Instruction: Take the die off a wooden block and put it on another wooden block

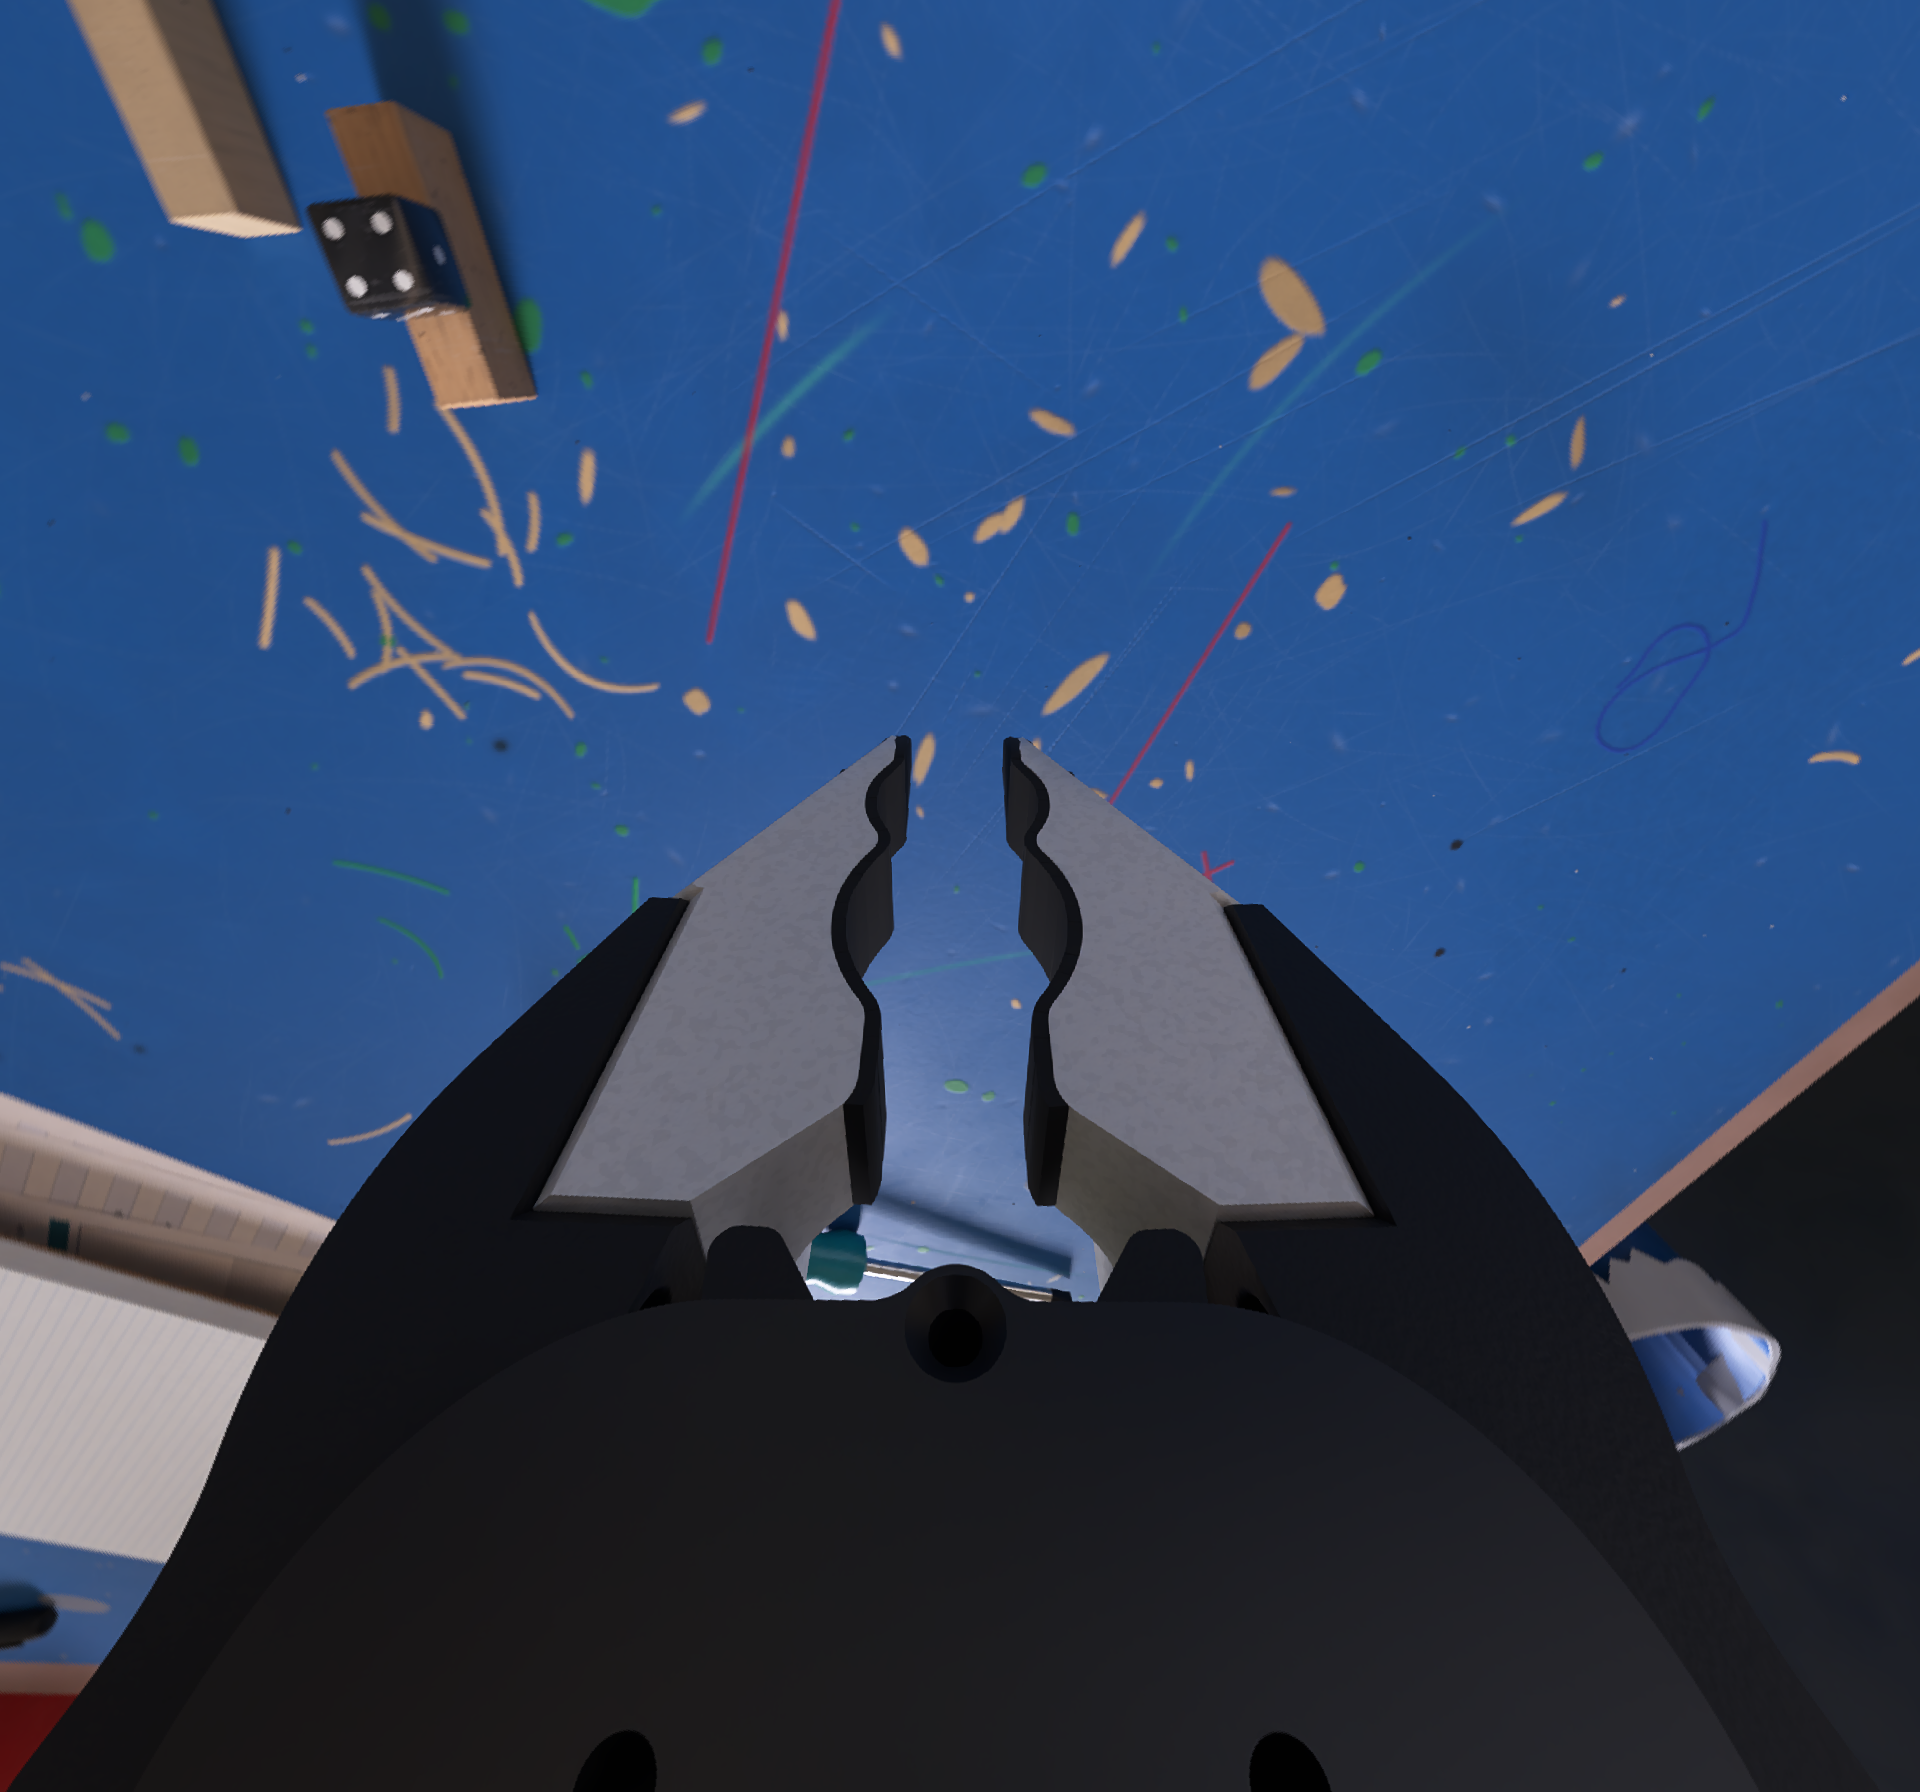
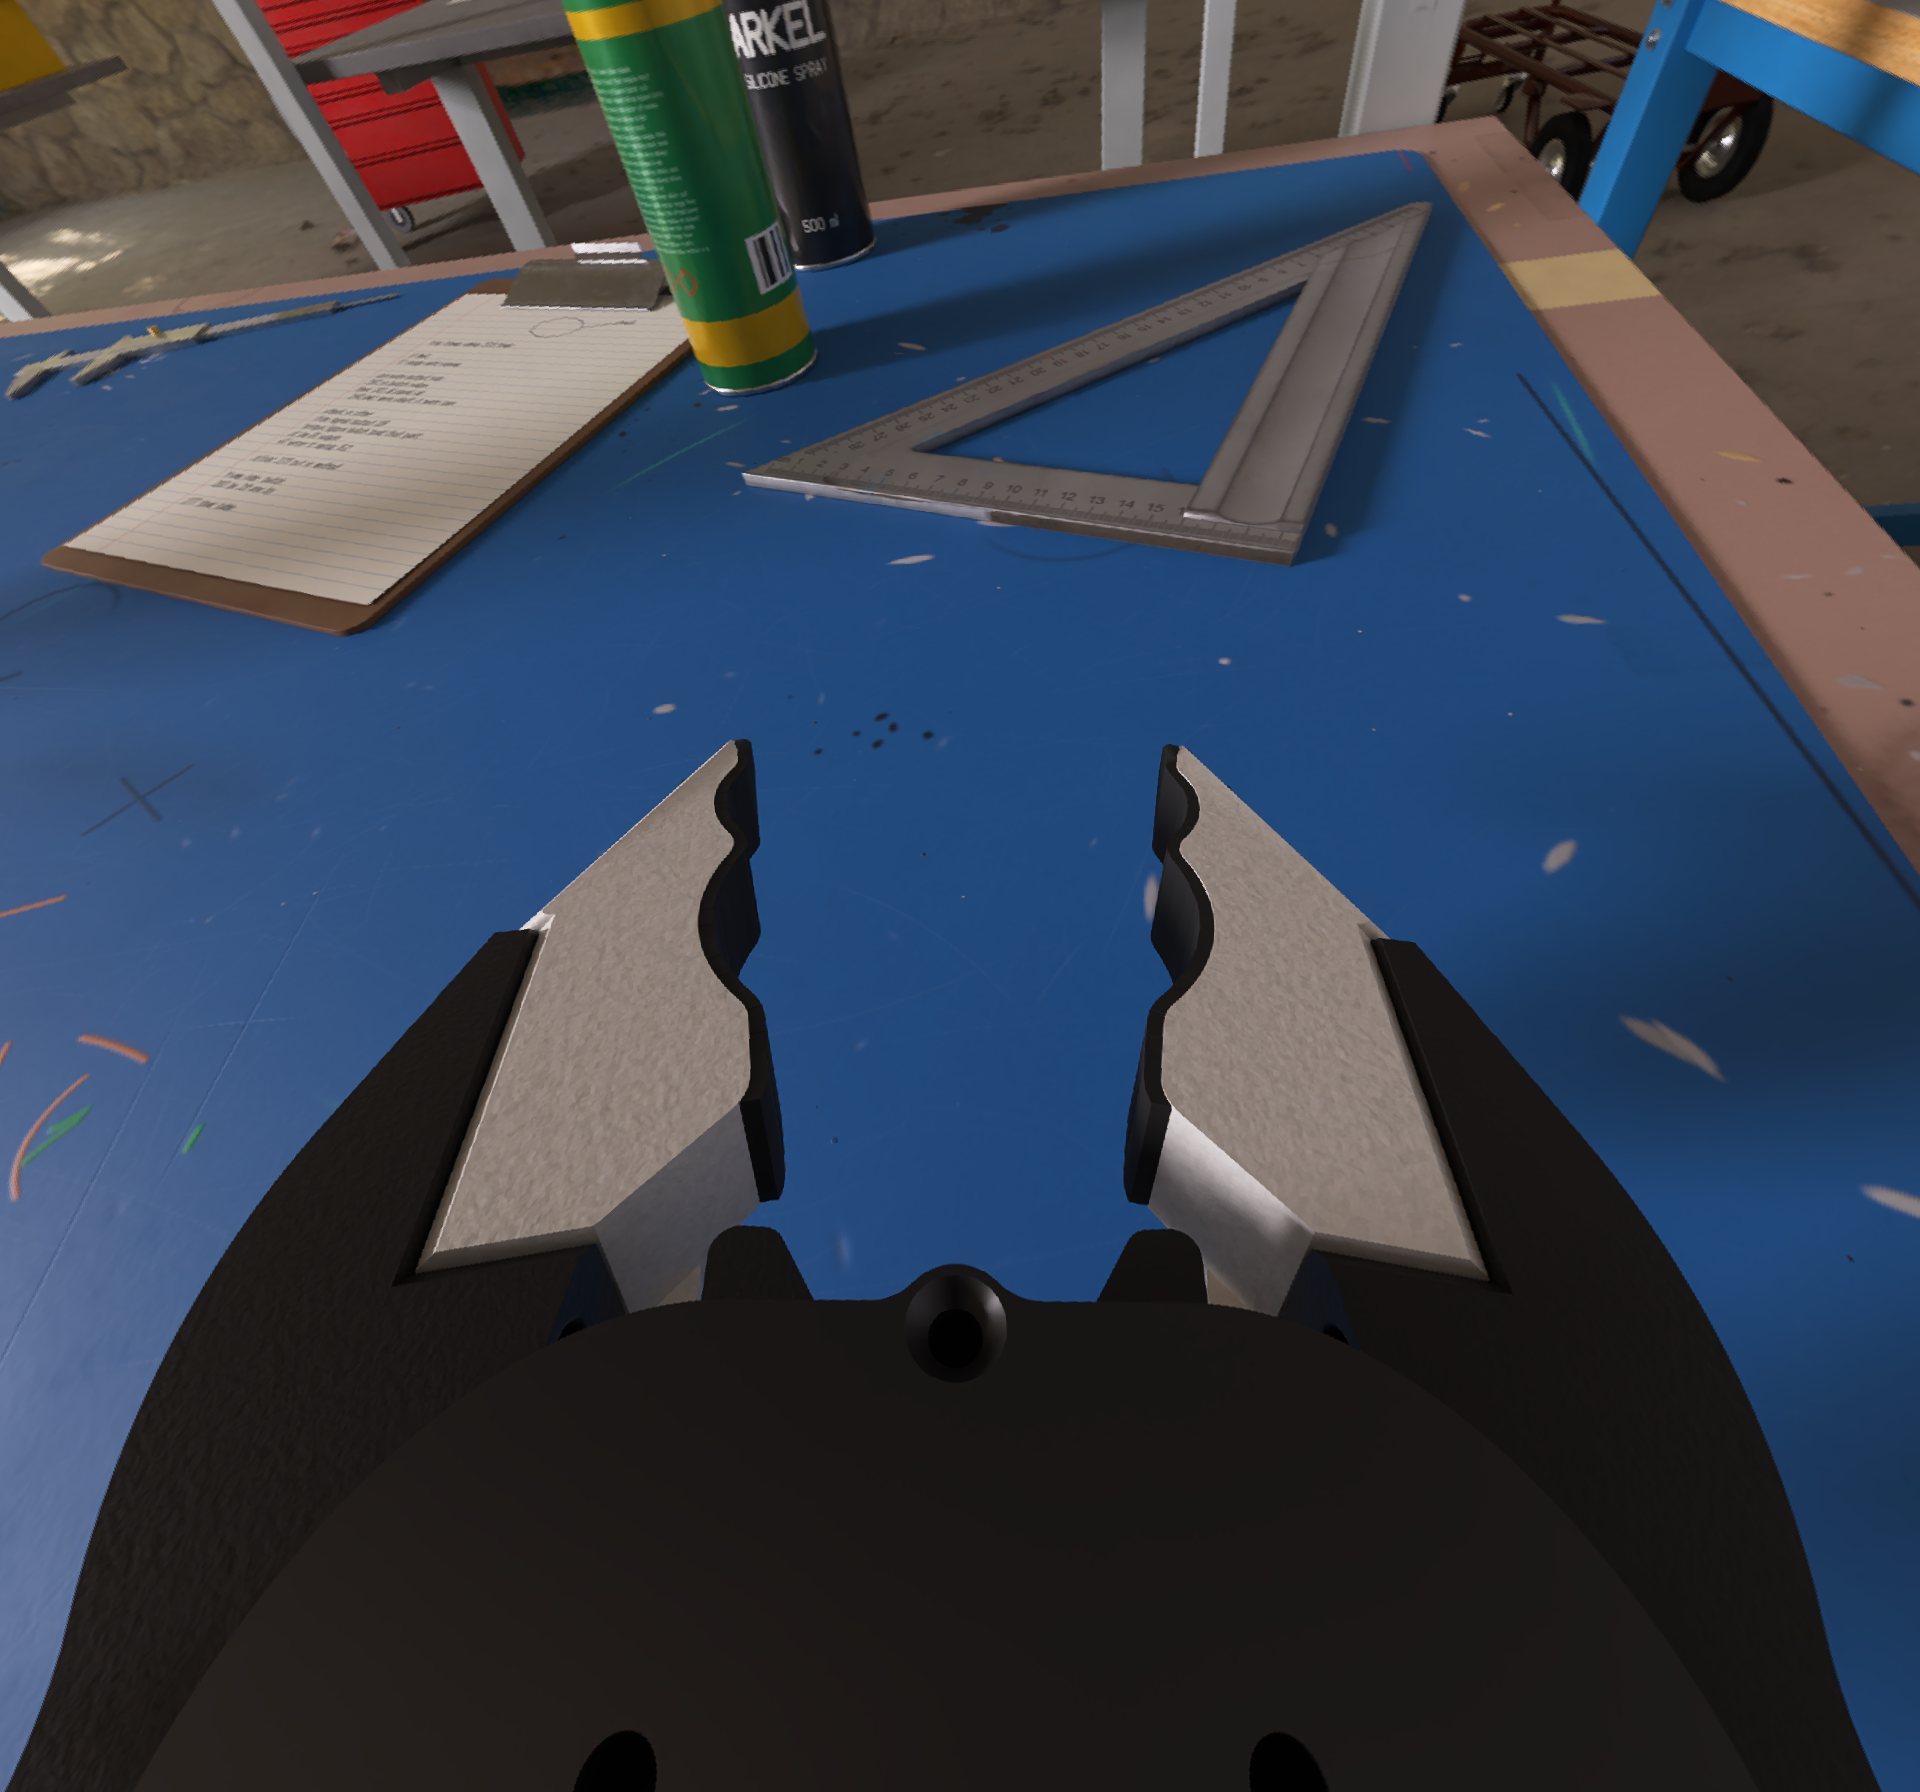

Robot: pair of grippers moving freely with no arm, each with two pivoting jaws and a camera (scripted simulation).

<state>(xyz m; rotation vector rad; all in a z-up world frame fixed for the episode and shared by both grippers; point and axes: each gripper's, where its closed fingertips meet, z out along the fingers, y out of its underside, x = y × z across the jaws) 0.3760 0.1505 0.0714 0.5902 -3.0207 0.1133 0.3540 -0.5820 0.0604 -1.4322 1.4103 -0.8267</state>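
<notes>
A black die [image 1: 379, 259] with white pips sits on a darker wooden block [image 1: 473, 340] at the far left of the left wrist view. A longer, paler wooden block [image 1: 156, 49] lies just beyond it on the blue table [image 1: 1351, 184]. My left gripper [image 1: 957, 755] hovers well to the right of and nearer than the die. Its jaws stand a narrow gap apart with nothing between them. My right gripper [image 2: 956, 755] is wide open and empty over bare blue table. No block or die shows in the right wrist view.
Beyond the right gripper lie a clipboard [image 2: 364, 454], a green spray can [image 2: 686, 153], a black spray can [image 2: 795, 80], a metal set square [image 2: 1268, 433] and calipers [image 2: 125, 350]. The table's edge [image 2: 1662, 412] runs at the right. A tape roll [image 1: 1704, 1347] sits near the left gripper.
</notes>
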